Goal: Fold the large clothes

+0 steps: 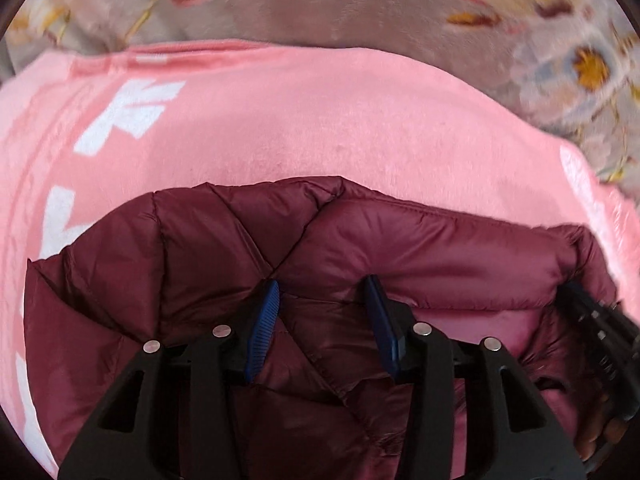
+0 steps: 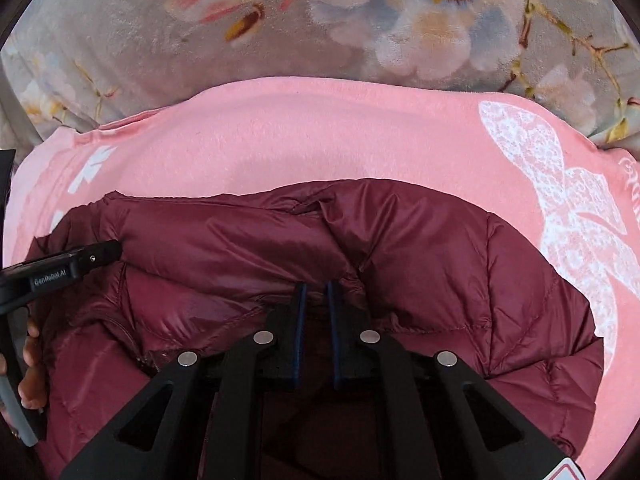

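Observation:
A maroon quilted puffer jacket (image 1: 224,264) lies bunched on a pink blanket (image 1: 320,120) with white print. My left gripper (image 1: 322,288) stands open just above the jacket. Its blue pads (image 1: 264,320) are well apart and only loose fabric lies under the gap. In the right wrist view the jacket (image 2: 440,264) shows a thick rolled fold across its far edge. My right gripper (image 2: 316,287) is shut to a narrow slit. Its tips rest against that fold, and I see no fabric pinched between them.
A grey floral bedspread (image 2: 120,40) lies beyond the pink blanket (image 2: 320,128). The right tool's black body (image 1: 596,320) enters at the left wrist view's right edge. The left tool's housing (image 2: 60,270) and a hand (image 2: 32,360) sit at the right wrist view's left edge.

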`<control>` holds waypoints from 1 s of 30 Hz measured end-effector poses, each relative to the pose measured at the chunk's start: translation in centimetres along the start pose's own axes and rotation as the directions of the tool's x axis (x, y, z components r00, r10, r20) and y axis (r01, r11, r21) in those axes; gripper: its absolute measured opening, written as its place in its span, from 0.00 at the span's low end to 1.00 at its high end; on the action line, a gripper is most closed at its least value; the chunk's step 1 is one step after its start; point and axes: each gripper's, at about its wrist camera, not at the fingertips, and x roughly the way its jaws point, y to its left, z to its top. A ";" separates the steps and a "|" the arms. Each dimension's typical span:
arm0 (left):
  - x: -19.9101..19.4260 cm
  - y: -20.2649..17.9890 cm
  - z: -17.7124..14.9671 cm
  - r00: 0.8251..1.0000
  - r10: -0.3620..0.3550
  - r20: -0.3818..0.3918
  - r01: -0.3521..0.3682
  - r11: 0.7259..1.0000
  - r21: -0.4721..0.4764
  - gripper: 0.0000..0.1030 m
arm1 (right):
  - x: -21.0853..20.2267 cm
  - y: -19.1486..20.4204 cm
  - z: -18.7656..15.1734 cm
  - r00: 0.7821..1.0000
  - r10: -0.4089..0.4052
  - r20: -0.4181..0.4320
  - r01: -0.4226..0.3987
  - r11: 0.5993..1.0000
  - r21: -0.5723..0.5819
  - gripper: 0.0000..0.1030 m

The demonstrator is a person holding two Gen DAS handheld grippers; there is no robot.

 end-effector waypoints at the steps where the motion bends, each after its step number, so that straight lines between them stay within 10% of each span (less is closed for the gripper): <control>1: -0.1 -0.2 -0.2 1.000 0.009 0.017 -0.010 1.000 0.011 0.43 | 0.1 0.0 0.0 1.000 -0.001 0.007 0.002 1.000 -0.003 0.06; 24: 0.9 -2.1 -1.1 0.982 0.161 0.097 -0.166 0.985 0.053 0.64 | 0.2 0.1 0.1 0.999 -0.012 0.051 0.012 1.000 -0.003 0.06; 30: 1.7 -1.6 -0.8 0.968 0.238 0.079 -0.240 0.971 0.017 0.89 | 0.5 0.0 0.4 0.998 -0.013 0.054 0.013 1.000 0.002 0.06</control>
